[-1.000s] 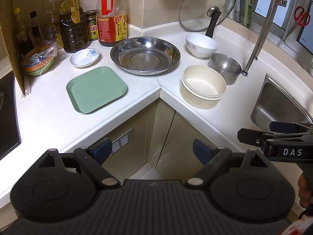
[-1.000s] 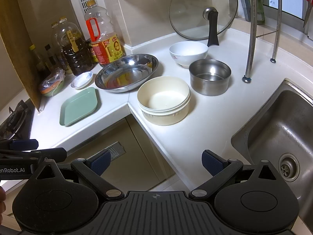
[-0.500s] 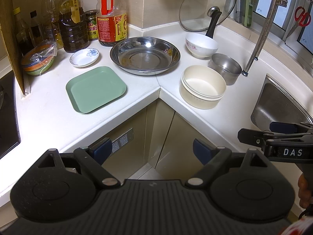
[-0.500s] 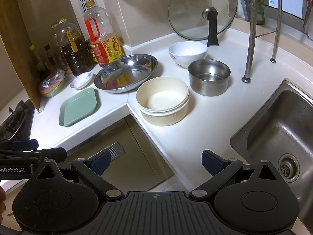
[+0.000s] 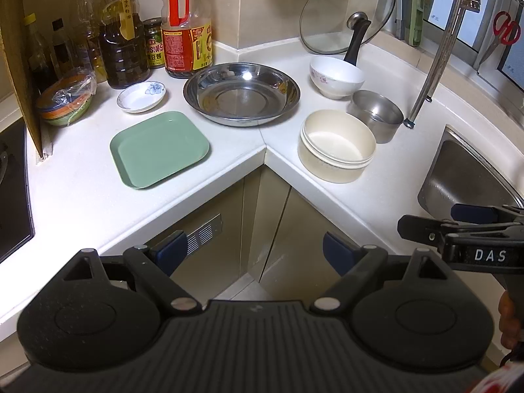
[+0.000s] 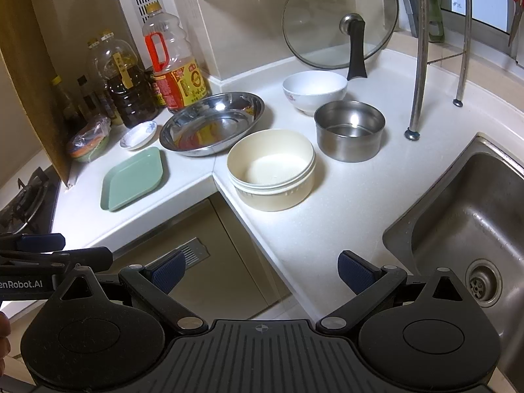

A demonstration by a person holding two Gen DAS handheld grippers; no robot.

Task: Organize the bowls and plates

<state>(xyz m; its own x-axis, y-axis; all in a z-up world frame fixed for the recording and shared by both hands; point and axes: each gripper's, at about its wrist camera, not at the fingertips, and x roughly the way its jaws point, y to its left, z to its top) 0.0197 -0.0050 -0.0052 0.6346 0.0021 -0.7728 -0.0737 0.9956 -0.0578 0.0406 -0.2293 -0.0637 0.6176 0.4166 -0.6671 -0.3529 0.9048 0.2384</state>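
Note:
On the white corner counter lie a green square plate [image 5: 159, 148] [image 6: 133, 178], a small white saucer [image 5: 141, 97] [image 6: 138, 135], a wide steel dish [image 5: 241, 93] [image 6: 212, 123], stacked cream bowls [image 5: 337, 145] [image 6: 271, 168], a steel bowl [image 5: 375, 115] [image 6: 349, 129] and a white flowered bowl [image 5: 336, 77] [image 6: 314, 90]. My left gripper [image 5: 253, 254] is open, held in front of the counter corner over the cabinet doors. My right gripper [image 6: 262, 270] is open too, near the counter's front edge, short of the cream bowls. Neither holds anything.
Oil and sauce bottles [image 5: 188, 29] line the back wall, with a wrapped stack of coloured bowls [image 5: 64, 101] at the left. A glass lid [image 5: 347, 16] leans in the corner. A sink [image 6: 468, 229] lies to the right, a stove [image 6: 19, 203] to the left, a rack leg [image 6: 417, 65] beside the steel bowl.

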